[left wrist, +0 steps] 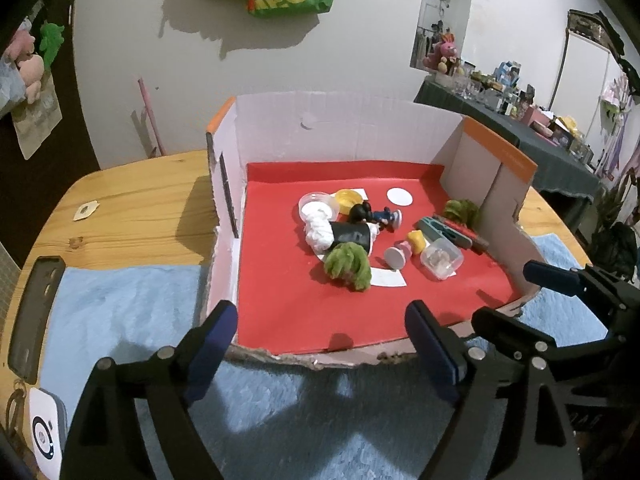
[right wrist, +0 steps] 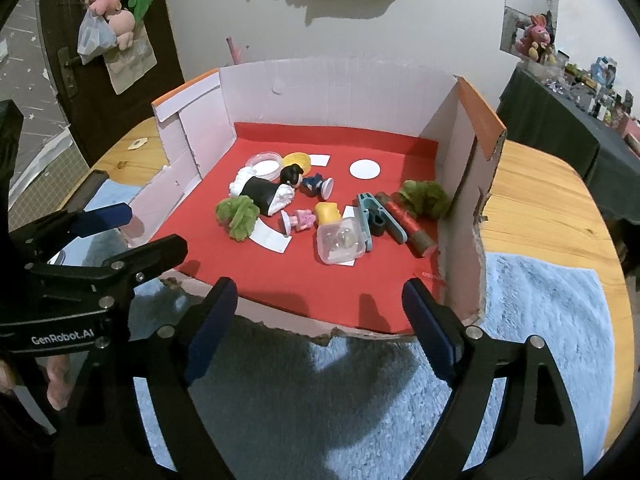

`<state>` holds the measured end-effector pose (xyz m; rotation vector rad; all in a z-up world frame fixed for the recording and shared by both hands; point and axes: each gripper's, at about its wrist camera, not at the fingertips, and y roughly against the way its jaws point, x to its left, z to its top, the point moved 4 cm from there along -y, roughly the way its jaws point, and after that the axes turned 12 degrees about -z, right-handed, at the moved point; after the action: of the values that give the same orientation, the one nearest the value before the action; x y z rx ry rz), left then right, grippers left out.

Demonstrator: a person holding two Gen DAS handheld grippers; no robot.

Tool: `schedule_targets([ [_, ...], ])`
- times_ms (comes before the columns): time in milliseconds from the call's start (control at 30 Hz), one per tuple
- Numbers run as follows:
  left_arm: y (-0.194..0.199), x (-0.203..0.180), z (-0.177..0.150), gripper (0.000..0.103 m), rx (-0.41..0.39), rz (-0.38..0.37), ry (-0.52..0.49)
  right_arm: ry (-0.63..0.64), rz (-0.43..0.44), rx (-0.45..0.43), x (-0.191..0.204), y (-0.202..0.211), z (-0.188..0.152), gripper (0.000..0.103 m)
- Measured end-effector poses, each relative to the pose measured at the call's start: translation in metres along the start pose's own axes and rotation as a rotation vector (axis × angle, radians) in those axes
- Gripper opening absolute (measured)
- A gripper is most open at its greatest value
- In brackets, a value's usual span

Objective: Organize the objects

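Both claws, left [left wrist: 320, 332] and right [right wrist: 316, 312], stand released and empty over the towel [right wrist: 540, 320], short of the box [right wrist: 472, 184]. The toys [right wrist: 304, 220] lie heaped ahead of them on the red floor. Risk: the heap is tight, so a reach for one piece may drag or scatter its neighbours; the torn front edge may snag a low approach.

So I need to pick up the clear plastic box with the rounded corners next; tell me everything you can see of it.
The clear plastic box with rounded corners is small, squarish and see-through, its lid on, with a pale crumpled thing inside. It lies on the red liner of the cardboard tray, partly on a white paper slip. A yellow toy piece and the teal clip look to touch it. Neither gripper is near it.
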<state>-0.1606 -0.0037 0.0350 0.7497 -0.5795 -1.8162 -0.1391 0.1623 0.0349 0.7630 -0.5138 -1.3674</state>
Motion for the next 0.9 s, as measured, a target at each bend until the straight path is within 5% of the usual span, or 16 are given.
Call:
schedule_targets([
  [900,0.026,-0.005,-0.012,0.103,-0.037,0.04,-0.026,-0.025,-0.04,-0.046,-0.004,0.034,-0.014,0.096],
])
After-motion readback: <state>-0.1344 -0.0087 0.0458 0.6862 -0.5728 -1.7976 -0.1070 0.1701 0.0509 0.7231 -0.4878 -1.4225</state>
